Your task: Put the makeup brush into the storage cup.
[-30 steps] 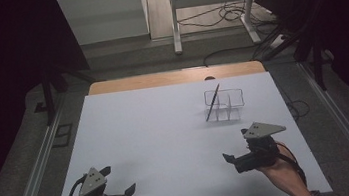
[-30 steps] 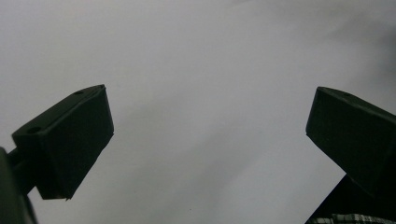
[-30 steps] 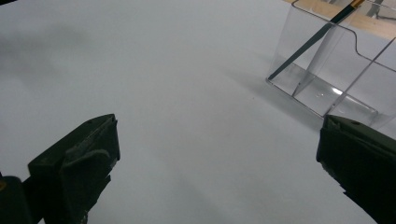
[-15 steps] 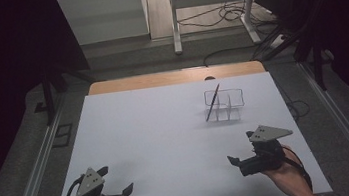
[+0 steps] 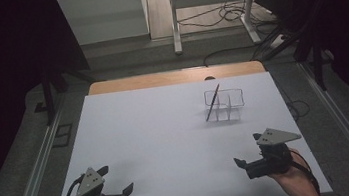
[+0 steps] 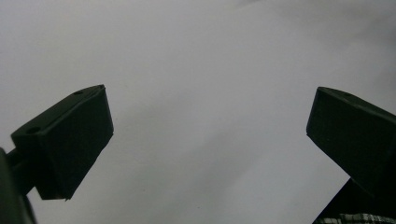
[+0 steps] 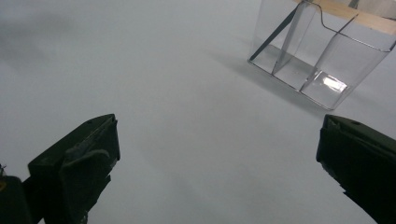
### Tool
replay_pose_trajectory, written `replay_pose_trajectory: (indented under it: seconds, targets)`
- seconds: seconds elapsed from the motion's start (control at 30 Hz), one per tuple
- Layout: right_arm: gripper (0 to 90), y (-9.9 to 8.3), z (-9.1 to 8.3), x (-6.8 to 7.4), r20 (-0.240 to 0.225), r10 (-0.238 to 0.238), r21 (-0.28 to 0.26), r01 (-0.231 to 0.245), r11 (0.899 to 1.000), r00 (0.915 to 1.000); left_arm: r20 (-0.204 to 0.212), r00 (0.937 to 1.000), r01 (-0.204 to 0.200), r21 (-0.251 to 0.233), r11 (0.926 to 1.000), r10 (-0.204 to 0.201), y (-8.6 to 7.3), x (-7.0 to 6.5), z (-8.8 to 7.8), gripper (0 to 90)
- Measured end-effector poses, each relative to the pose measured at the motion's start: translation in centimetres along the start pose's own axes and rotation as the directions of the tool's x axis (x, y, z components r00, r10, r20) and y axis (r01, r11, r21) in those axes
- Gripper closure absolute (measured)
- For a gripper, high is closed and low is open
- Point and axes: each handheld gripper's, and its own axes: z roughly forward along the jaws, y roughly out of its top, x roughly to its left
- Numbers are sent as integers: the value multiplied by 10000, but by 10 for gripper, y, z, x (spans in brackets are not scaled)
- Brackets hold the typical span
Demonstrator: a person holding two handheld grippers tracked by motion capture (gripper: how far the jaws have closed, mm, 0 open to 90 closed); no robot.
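Note:
A clear plastic organiser [image 5: 224,105] with several compartments stands at the back right of the white table [image 5: 156,130]. A thin dark pen [image 5: 212,102] leans in its left compartment. My left gripper [image 5: 116,179] is near the front left corner, open, with only bare table between its jaws [image 6: 210,91]. My right gripper [image 5: 246,150] is near the front right, open and holding nothing [image 7: 218,119]. In the right gripper view the organiser [image 7: 317,51] and the pen [image 7: 273,35] lie ahead and to the right, well beyond the jaws.
A wooden strip [image 5: 175,77] runs along the table's far edge. Metal rails [image 5: 35,170] flank both sides. Beyond the table stand a metal frame [image 5: 211,3] and floor cables [image 5: 233,15]. The surroundings are dark.
Both grippers have drawn back a little toward the near edge; the right one also shifted slightly right. The organiser and pen have not moved.

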Motion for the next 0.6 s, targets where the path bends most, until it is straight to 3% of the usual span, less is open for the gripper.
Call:
replay_pose_trajectory:
  seconds: [0.6]
  targets:
    - [0, -14, -12, -3, 394, -47, 17, 47, 10000, 9992, 50, 10000, 18, -10, 10000, -18, 0, 0, 1, 12]
